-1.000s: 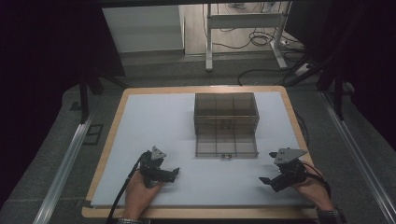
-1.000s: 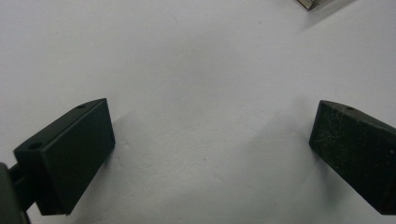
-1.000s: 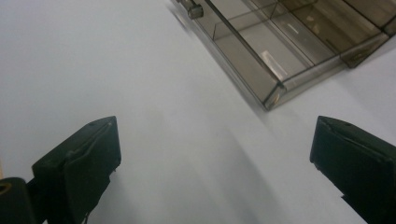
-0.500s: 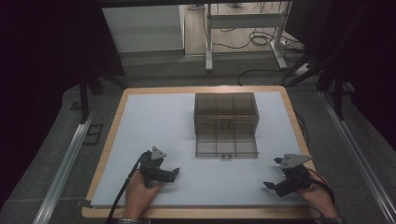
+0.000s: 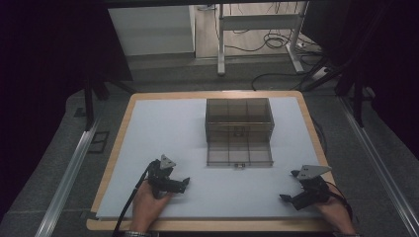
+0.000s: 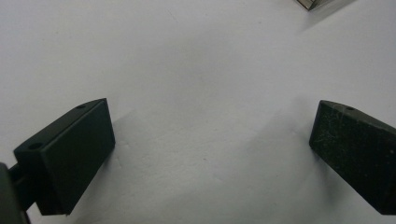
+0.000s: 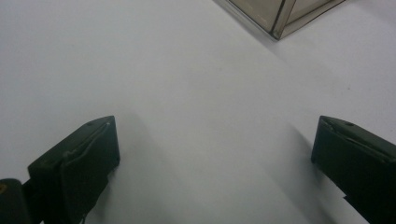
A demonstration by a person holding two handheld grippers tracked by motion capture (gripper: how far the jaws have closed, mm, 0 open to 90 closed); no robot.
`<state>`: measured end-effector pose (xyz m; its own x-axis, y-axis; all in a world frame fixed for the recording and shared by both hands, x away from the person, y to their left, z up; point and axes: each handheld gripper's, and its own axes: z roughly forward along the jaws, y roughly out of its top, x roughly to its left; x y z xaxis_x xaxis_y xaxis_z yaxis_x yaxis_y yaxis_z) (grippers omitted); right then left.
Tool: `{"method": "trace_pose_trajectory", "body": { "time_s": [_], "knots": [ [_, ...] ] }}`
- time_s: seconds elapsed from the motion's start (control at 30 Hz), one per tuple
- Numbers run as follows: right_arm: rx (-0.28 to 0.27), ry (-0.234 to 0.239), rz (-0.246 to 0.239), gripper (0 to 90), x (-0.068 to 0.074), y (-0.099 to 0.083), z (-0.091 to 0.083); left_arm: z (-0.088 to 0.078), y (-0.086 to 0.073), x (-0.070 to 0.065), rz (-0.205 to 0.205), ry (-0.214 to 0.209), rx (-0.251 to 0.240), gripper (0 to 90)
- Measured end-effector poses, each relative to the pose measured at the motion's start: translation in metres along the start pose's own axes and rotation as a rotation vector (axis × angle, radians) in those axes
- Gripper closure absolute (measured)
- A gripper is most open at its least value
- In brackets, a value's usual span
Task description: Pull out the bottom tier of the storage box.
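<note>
A drawer box (image 5: pixel 239 118) stands on the mat (image 5: pixel 168 128) toward the far side, its drawer (image 5: pixel 239 155) pulled out in front; the mat lies on the table (image 5: pixel 122 123)

A smoky, see-through plastic organiser box (image 5: pixel 239 117) stood upright, its top showing a grid of small compartments. Its shallow drawer of the same tinted plastic (image 5: pixel 239 154) was pulled out flat from the box's near face, divided into cells, with a small handle (image 5: pixel 239 165) at the front edge. One drawer corner (image 7: pixel 280 18) showed in the right gripper view.
</note>
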<state>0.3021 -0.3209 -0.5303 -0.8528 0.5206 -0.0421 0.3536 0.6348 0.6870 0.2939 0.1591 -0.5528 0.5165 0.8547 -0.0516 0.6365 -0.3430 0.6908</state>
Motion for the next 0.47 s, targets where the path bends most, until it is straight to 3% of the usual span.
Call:
{"method": "trace_pose_trajectory", "body": {
  "time_s": [0.47],
  "knots": [
    [-0.005, 0.001, 0.000, 0.9, 0.0000, -0.0007, 0.0002, 0.0000, 0.0000, -0.0002, 0.000, 0.000, 0.000, 0.0]
  ]
}}
